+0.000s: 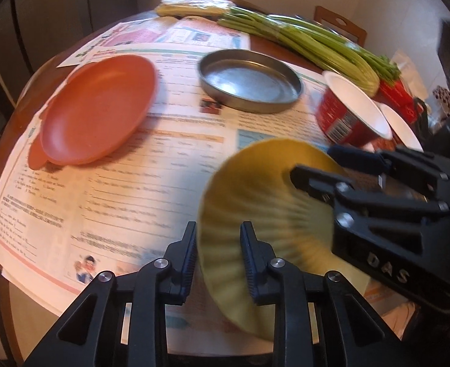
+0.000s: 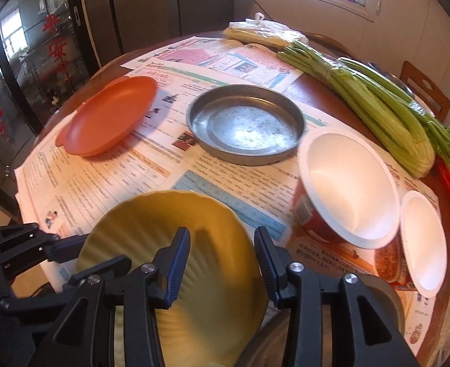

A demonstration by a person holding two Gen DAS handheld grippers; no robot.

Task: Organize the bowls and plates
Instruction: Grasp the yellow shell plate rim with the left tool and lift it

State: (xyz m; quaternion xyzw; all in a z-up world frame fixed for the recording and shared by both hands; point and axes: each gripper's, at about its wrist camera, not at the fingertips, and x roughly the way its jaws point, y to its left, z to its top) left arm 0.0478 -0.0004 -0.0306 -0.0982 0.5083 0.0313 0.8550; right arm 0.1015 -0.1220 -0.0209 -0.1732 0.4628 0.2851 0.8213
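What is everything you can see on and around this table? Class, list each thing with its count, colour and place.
yellow plate: one, yellow, tilted at the near edge, held off the paper
orange plate: one, orange, far left, on a second orange piece
metal dish: one, grey, centre
paper tubs: two, red with white insides, right side, the smaller one nearer the edge
celery: one bundle, green, far right
plastic bag: one, white, far end
newspaper: several sheets, printed, covering the table
table: one, brown, round
left tongs: one, black, shut on the yellow plate's rim
right tongs: one, black, shut on the yellow plate's opposite rim
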